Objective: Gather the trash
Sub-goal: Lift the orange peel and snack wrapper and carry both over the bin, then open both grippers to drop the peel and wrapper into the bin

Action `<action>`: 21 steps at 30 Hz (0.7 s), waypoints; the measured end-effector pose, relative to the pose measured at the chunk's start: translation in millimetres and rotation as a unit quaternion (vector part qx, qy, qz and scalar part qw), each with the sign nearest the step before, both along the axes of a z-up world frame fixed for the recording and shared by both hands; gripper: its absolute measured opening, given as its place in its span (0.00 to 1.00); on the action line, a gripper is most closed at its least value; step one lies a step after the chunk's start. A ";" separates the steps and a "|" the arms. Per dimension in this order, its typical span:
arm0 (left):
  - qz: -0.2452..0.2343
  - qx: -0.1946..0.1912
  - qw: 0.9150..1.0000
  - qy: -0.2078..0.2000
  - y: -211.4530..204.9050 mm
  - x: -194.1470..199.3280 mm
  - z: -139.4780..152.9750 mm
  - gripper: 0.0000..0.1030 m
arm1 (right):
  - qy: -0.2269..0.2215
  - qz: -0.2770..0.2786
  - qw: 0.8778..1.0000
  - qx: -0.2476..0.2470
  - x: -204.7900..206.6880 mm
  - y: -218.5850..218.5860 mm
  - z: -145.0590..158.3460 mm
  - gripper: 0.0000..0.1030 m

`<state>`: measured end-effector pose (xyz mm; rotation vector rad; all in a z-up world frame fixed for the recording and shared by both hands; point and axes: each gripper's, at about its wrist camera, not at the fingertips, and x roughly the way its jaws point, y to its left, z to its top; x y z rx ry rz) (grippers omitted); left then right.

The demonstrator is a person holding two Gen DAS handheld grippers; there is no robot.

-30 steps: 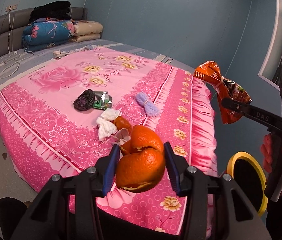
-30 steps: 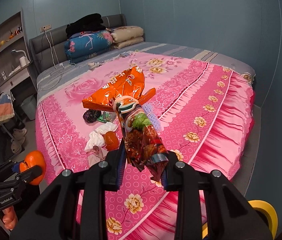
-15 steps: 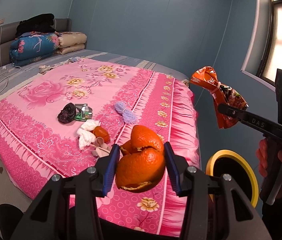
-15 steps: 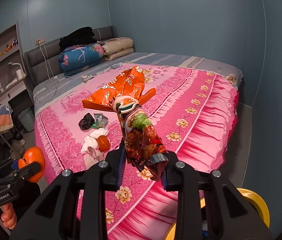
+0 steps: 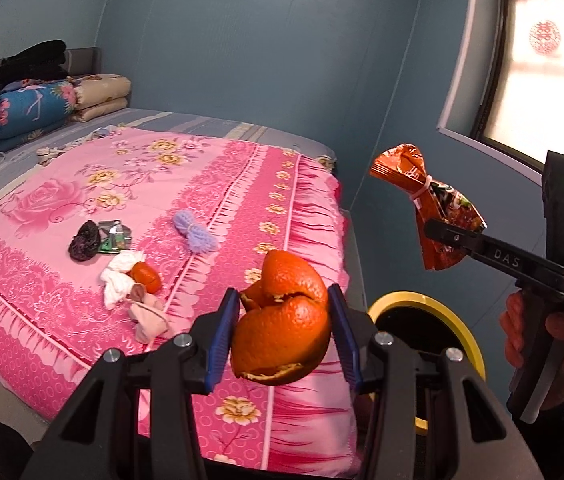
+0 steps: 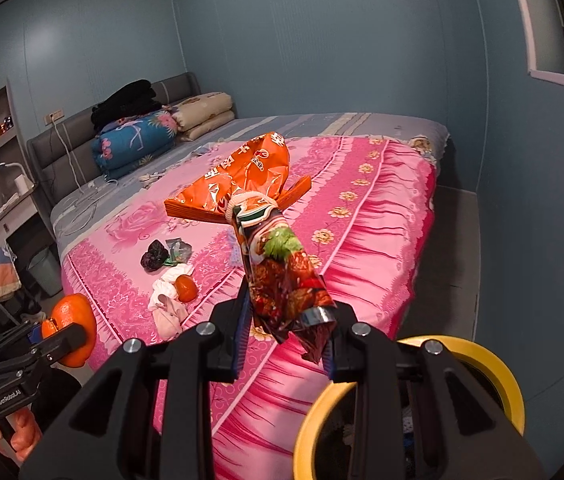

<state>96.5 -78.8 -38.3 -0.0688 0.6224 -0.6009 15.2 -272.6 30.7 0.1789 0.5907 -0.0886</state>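
**Li:** Between the blue pads of the left gripper (image 5: pixel 284 330), in the left wrist view, sits the orange peel (image 5: pixel 282 326); the tongs pinch it from both sides. Just behind and to the right of these tongs I see the bin (image 5: pixel 464 330) with a yellow rim. Further right, the right gripper (image 5: pixel 440 234) holds up the snack bag (image 5: pixel 432 204), above the bin.

**Ana:** And what stays on the bed (image 5: pixel 162 200)?

**Li:** Ahead and left of the left tongs lie white tissues (image 5: pixel 120 276), one more peel piece (image 5: pixel 146 278), a dark crumpled thing (image 5: pixel 84 242) and a purple hair tie (image 5: pixel 196 234).

**Ana:** Now the right wrist view?

**Li:** The right gripper (image 6: pixel 286 334) is pressed onto the lower end of the snack bag (image 6: pixel 278 264), which stands up from the tongs. The bin (image 6: pixel 498 368) opens directly below and right of them. Far left, the left gripper (image 6: pixel 68 334) carries the orange peel (image 6: pixel 72 322).

**Ana:** How to drop well?

**Li:** I think each load should come fully above the dark opening before the tongs spread. The bag is long and tilted, so its top may catch the rim; better to lower it first.
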 end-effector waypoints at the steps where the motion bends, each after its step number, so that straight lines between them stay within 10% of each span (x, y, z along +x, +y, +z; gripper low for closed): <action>1: -0.007 0.001 1.000 -0.001 -5.6 -1.5 0.3 0.41 | 0.000 -0.005 1.000 0.000 -3.9 -3.4 0.1 0.27; 21: -0.118 0.026 0.992 0.022 -109.3 -15.9 -11.9 0.41 | 0.044 -0.110 0.993 0.025 -53.8 -77.8 -13.6 0.28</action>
